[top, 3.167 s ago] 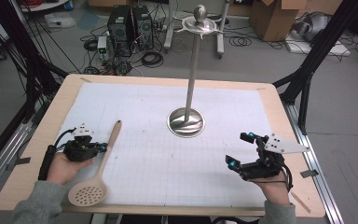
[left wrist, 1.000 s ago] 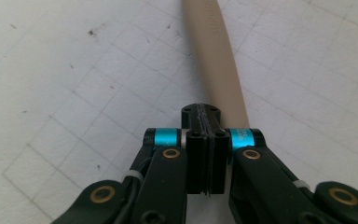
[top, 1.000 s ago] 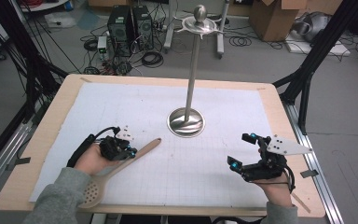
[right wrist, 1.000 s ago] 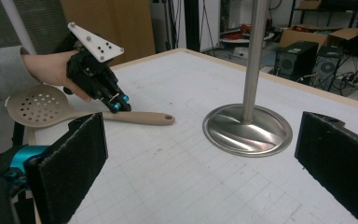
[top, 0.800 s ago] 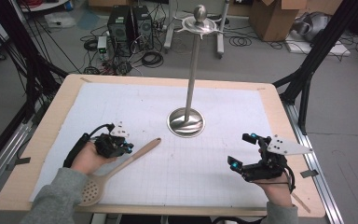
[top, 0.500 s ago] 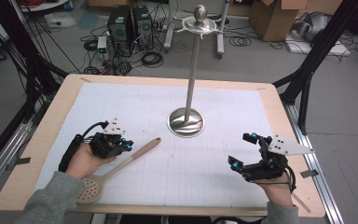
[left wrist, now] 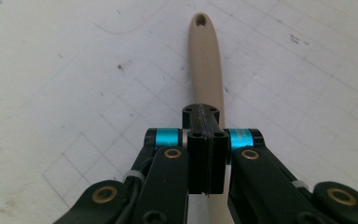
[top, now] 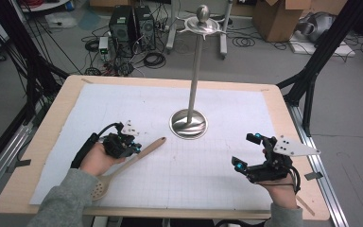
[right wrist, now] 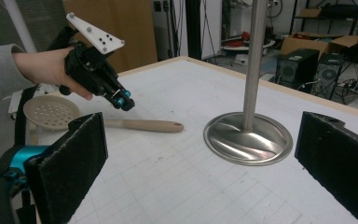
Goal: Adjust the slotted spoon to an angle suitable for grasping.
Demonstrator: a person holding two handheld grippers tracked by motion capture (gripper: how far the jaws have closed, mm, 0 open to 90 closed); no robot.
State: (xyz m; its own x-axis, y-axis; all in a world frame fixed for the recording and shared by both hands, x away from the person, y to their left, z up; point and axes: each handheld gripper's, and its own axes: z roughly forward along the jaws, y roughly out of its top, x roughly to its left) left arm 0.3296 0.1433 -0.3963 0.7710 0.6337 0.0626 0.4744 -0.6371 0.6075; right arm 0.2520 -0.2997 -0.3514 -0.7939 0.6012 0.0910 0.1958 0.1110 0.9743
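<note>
Wooden spoon (top: 131, 160) beneath left gripper (top: 128, 147), jaws closed empty; right gripper (top: 247, 151) jaws wide

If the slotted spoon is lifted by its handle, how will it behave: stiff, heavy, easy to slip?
The slotted spoon looks like one rigid beige piece, so it probably stays stiff. Its perforated bowl is wider than the slim handle, so it may sag toward that end. The handle looks smooth and rounded, so it could twist in the left tool.

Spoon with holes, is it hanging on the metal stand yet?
Not yet. Nothing looks done: the spoon lies flat on the table by the stand. The left gripper hovers shut just above its handle; the right gripper waits open. Grabbing and probably hanging are left.
</note>
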